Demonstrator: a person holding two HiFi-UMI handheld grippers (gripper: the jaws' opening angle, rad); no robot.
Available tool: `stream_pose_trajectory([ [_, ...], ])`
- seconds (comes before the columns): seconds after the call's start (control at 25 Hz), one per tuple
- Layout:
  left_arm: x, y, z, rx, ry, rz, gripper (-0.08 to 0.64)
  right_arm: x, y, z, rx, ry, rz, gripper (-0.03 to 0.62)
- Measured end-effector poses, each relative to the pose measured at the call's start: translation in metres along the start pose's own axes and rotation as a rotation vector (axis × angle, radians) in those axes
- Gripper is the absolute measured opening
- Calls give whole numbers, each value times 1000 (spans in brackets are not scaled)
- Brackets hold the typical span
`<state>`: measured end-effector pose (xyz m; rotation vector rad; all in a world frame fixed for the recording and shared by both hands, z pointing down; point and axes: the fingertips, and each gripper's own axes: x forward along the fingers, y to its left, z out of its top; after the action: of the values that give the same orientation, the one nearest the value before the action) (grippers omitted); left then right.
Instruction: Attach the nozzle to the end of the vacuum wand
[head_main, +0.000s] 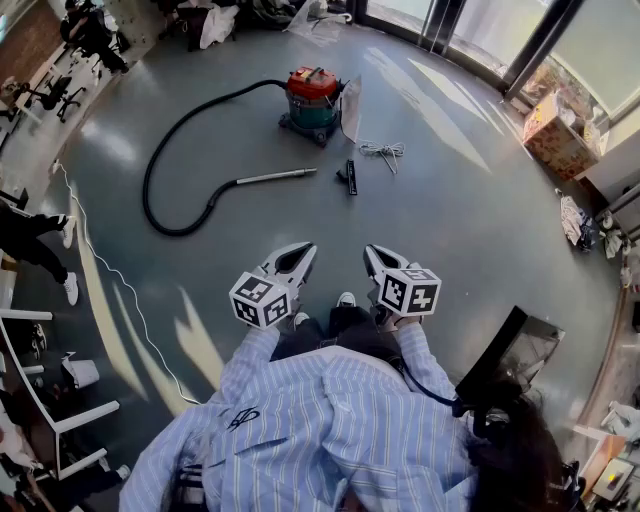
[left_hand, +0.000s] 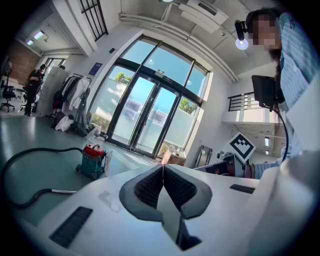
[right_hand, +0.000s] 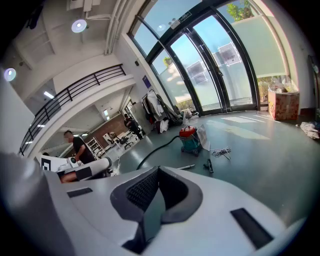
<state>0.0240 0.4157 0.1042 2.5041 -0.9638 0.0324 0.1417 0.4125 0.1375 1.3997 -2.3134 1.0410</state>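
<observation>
- Left gripper (head_main: 306, 249): white moulded shell, black ribbed pads. Jaws closed pad to pad, nothing between them. Marker cube at the rear.
- Right gripper (head_main: 370, 251): same build. Jaws closed, empty. The two grippers are held side by side above the person's shoes, tips pointing toward the vacuum.
- Small flat black plastic nozzle (head_main: 350, 177): lies on the floor, near the free end of the wand but not touching it, a short gap between them. Well ahead of both grippers.
- Straight silver metal wand (head_main: 276, 177): thin tube, lying flat. Its far end runs into the hose.
- Black flexible ribbed hose (head_main: 152, 170): one wide open loop on the floor, running from the wand round to the canister.
- Drum-shaped vacuum canister (head_main: 311, 100): teal body, red lid, on a wheeled base, lid on. Contents not visible.
- Loose bundle of pale cord (head_main: 384, 151): on the floor, right of the canister, near the nozzle.
- Printed cardboard box (head_main: 553, 134): by the glass wall at the right. What it holds cannot be made out.
- Floor (head_main: 470, 210): smooth grey-green, glossy, with patches of sunlight.
</observation>
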Motion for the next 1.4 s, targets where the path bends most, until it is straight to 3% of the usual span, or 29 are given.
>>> stream_pose_trajectory([
  [0.56,-8,21,1,-7,-16,29,6,17,3,2,-2,5,-2,6],
  [1.4,65,35,15,-12,4,64,6,46,-52,48,14,28,52,6],
])
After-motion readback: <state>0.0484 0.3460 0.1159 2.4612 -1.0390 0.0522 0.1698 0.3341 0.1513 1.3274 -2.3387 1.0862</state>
